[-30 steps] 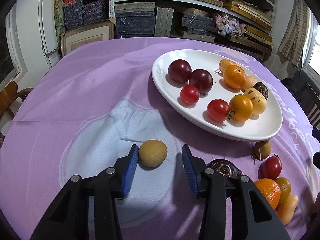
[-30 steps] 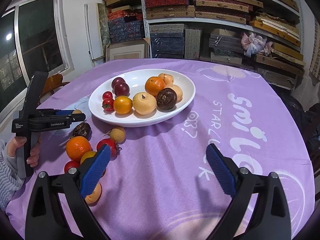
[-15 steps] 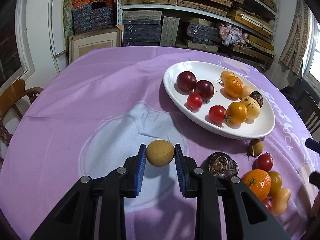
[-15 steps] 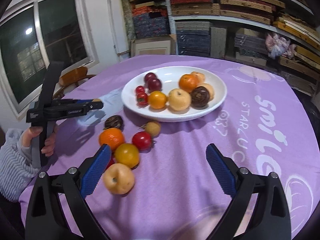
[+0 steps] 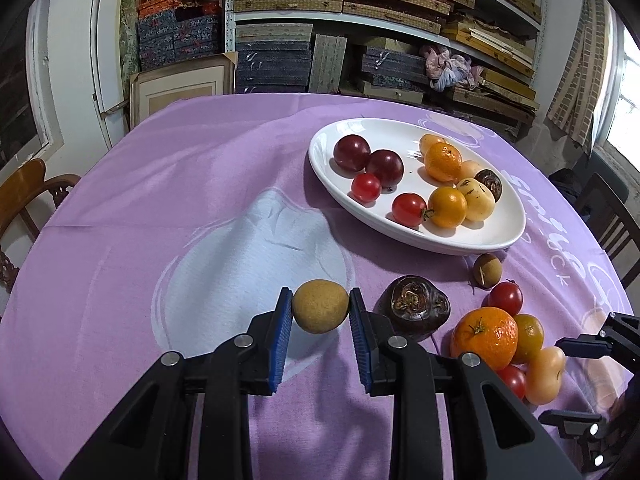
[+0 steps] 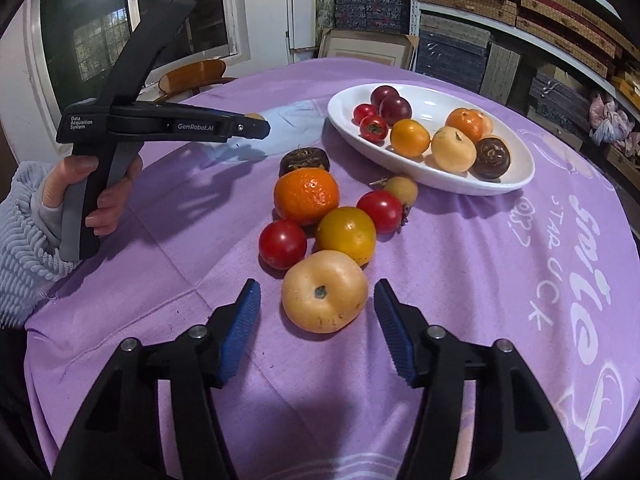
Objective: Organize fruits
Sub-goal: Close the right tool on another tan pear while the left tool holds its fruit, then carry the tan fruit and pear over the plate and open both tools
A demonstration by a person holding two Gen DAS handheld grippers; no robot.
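My left gripper (image 5: 320,306) is shut on a small tan round fruit (image 5: 320,312), held just above the purple cloth. In the right wrist view that left gripper (image 6: 256,126) is at the left, in a person's hand. My right gripper (image 6: 318,312) straddles a pale peach-coloured fruit (image 6: 324,291) at the near end of a loose pile. Its jaws are closing, and a gap still shows on both sides of the fruit. The white oval plate (image 5: 500,240) beyond holds several fruits: dark plums, red tomatoes, oranges and a brown one.
Loose on the cloth lie a mandarin (image 6: 306,196), a yellow-orange fruit (image 6: 346,234), two red tomatoes, a dark brown fruit (image 5: 418,306) and a small tan one (image 5: 487,270). Shelves of boxes stand behind the round table. Wooden chairs (image 5: 24,188) flank it.
The left jaws shut on the tan fruit. The right gripper swung toward the loose pile and dropped closer. Its jaws narrowed from wide open to either side of the pale fruit.
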